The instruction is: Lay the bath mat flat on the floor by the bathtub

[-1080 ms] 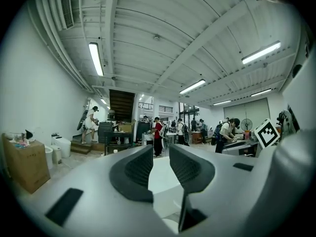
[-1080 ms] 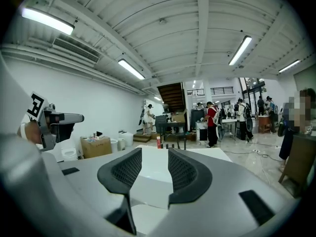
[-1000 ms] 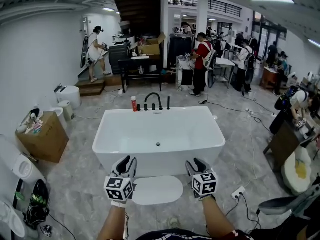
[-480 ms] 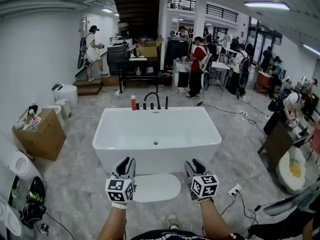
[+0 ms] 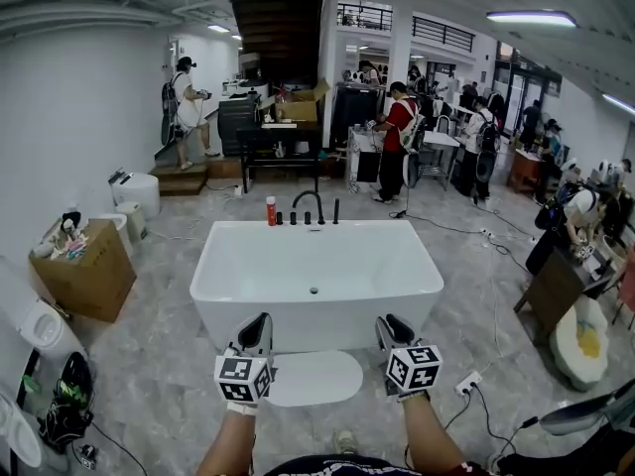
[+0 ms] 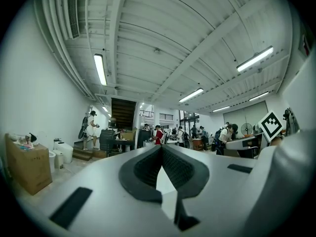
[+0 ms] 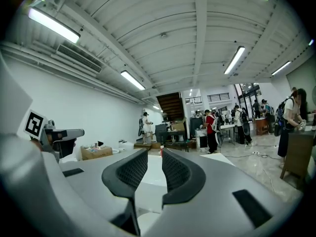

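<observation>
The white oval bath mat (image 5: 313, 377) lies flat on the grey floor, right in front of the white bathtub (image 5: 317, 337). Both grippers hover level above the mat's two ends, pointing at the tub, and neither touches the mat. My left gripper (image 5: 260, 323) is over the mat's left end; its jaws have just closed and the tips meet with nothing between them (image 6: 161, 147). My right gripper (image 5: 394, 327) is over the right end; its jaws have just been closing and still show a narrow empty gap (image 7: 154, 152).
A black faucet (image 5: 308, 204) and a red bottle (image 5: 270, 210) stand on the tub's far rim. A cardboard box (image 5: 84, 266) and toilets (image 5: 134, 191) are at the left, a power strip with cables (image 5: 466, 383) at the right, and people (image 5: 397, 137) stand behind.
Both grippers' jaws have narrowed, the left until its tips meet. Both hands have drifted slightly right and lower in the head view. The mat has stayed flat on the floor.
</observation>
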Available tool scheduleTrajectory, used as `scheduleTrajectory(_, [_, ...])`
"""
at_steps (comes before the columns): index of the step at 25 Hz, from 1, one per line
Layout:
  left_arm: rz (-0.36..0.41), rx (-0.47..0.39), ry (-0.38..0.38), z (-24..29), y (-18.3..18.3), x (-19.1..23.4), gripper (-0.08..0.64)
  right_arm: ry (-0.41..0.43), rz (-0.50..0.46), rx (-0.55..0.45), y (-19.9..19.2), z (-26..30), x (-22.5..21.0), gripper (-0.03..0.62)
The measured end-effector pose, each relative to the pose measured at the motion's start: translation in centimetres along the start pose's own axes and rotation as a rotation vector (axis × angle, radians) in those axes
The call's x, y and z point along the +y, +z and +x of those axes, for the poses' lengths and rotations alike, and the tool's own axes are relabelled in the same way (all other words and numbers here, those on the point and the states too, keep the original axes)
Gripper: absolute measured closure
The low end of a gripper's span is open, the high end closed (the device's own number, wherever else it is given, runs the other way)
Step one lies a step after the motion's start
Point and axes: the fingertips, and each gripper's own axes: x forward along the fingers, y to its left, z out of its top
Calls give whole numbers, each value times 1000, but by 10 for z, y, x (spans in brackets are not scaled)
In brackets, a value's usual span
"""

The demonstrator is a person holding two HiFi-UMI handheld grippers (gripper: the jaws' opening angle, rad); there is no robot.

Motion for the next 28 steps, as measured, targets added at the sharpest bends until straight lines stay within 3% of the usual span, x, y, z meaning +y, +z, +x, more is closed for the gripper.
scheduleTrajectory(5, [-22, -45, 7, -7, 9, 5, 543, 17, -36, -26, 15, 0, 9, 537])
scheduleTrajectory(13, [-23, -12, 1, -9, 10, 6, 543, 33, -54, -29, 28, 0, 23, 549])
scheduleTrajectory(28, [-32, -37, 0, -15, 23, 10, 543, 9, -48, -32, 29, -12, 27, 557])
